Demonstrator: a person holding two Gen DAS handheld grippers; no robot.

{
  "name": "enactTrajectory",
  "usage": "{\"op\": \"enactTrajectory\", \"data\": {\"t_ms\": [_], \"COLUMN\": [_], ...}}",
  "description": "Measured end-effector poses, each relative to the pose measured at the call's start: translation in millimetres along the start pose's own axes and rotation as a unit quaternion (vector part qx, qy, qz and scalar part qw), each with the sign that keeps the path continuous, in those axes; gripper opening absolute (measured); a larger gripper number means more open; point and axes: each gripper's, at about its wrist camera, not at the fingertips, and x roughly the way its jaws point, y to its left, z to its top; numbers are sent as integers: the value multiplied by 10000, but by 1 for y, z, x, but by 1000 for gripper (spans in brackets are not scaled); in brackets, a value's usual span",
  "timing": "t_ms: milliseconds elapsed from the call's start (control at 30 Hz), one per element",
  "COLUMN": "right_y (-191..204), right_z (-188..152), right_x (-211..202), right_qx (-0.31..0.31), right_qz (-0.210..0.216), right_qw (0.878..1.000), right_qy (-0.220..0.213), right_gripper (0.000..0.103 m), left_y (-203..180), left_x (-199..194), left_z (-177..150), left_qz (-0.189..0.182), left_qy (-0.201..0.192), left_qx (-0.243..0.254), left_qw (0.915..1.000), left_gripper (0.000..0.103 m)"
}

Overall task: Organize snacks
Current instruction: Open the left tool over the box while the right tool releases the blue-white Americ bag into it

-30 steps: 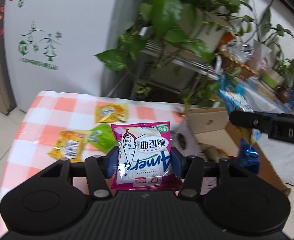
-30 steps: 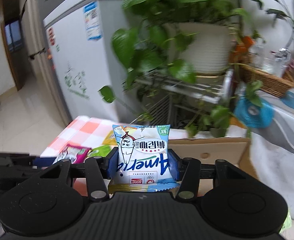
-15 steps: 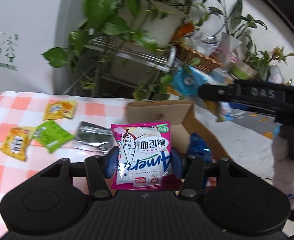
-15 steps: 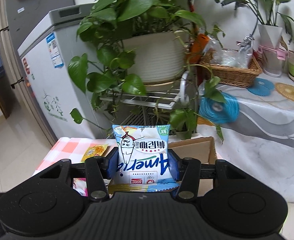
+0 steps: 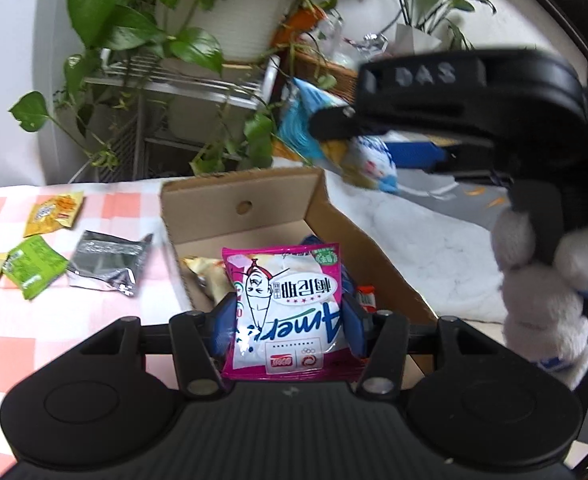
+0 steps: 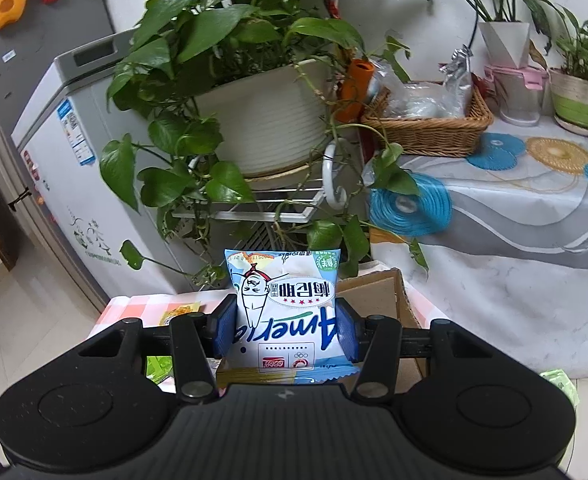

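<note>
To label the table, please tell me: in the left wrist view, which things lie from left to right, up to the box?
Green packet → yellow packet → silver packet → cardboard box.

Cardboard box on table, right of loose packets; snack bag btwn left gripper fingers, above box; plant pot behind table

white fridge | potted plant | wicker basket | tiled floor
</note>
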Motion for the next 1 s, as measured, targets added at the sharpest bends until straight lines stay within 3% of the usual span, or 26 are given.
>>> {"op": "enactTrajectory", "data": {"t_ms": [233, 433, 600, 1000], "right_y": [-5, -8, -6, 13], "right_z": [1, 2, 3, 1], "right_x": [6, 3, 2, 6], "right_qx": [174, 273, 262, -75], "right_qz": [-5, -17, 7, 298], "right_qw": [9998, 9996, 9996, 9995], "right_qy": [117, 15, -52, -64], "right_gripper": [57, 69, 72, 78], "left_y": [-15, -14, -1, 74], "left_x": [10, 4, -7, -41], "left_z": [-2, 5, 12, 15], "left_qz": [-83, 146, 252, 991], "left_qy": [145, 5, -22, -75], "left_qx": [144, 227, 113, -164], "left_qw": [9998, 9996, 9996, 9949], "left_gripper": [55, 80, 88, 90]}}
